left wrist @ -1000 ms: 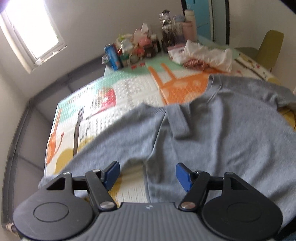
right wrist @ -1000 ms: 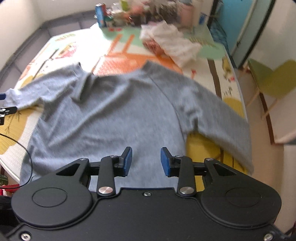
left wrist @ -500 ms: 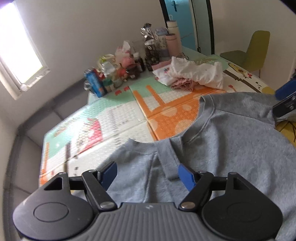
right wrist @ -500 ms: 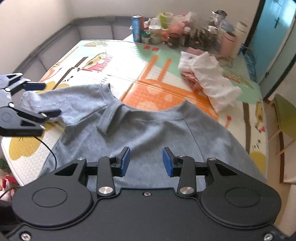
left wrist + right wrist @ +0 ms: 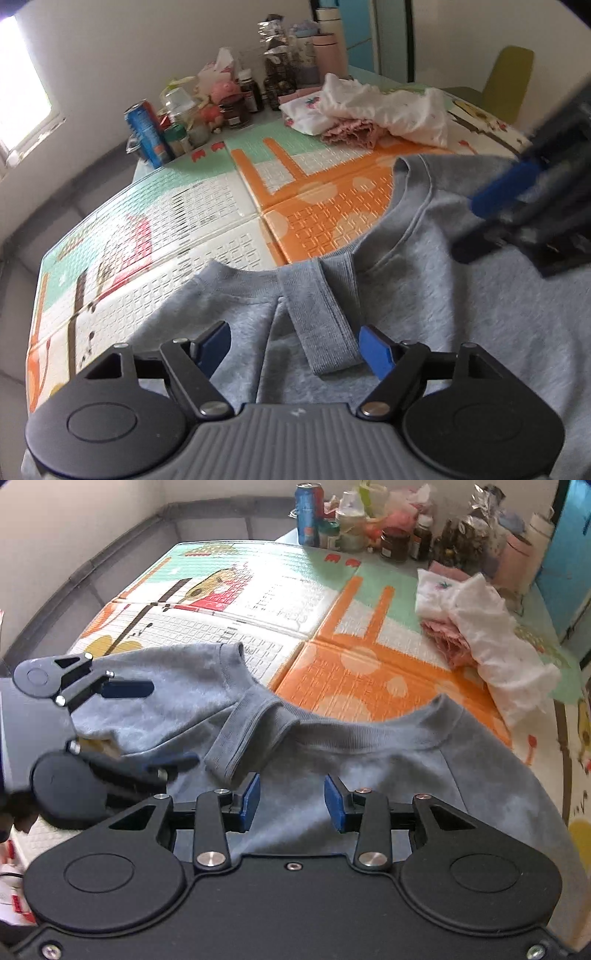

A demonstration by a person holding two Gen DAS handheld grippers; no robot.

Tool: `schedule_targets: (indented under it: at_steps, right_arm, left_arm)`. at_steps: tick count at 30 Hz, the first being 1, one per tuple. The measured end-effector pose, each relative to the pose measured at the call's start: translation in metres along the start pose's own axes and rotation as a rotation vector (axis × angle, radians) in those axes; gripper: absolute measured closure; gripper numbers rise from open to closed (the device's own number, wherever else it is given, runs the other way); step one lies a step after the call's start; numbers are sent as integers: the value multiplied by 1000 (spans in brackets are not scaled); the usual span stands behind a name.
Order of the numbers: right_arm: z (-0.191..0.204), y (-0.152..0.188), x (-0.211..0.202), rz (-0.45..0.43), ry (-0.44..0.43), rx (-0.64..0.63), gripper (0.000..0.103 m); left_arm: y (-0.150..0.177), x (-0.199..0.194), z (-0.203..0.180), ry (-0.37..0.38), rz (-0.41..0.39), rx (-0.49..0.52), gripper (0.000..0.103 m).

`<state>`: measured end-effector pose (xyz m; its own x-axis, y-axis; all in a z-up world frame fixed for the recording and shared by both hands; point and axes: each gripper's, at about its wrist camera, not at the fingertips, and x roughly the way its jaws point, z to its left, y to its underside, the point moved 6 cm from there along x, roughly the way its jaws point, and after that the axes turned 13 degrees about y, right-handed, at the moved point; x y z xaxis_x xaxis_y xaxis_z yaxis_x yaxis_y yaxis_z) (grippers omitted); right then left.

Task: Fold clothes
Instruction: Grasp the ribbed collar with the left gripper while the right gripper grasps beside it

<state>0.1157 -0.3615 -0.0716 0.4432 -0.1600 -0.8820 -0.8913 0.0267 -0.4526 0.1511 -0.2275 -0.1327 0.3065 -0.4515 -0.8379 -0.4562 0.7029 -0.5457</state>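
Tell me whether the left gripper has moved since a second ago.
Yes. The left gripper has come in toward the grey sweatshirt's neckline, jaws opening; the folded collar strip now lies between its fingers.

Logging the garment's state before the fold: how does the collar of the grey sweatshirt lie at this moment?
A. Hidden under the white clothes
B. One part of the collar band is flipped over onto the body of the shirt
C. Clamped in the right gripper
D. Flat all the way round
B: on the grey sweatshirt a strip of collar band is folded down over the fabric, beside the flat rest of the neckline; no pads touch it.
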Motion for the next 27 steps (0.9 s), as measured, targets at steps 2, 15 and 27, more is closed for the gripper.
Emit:
schedule_targets:
  at_steps: [2,15,27]
  right_arm:
    - [5,-3,15,-1,-3,-1,67]
    - [49,-16,89,41,-116,-20,68]
    - [71,-21,110,61,-142,-46,68]
  left_arm:
    - [4,9,-2,18,-13,7,24]
    - [22,52,-7,83,-69,-48,24]
    - [38,62,15,203,-73,-235,69]
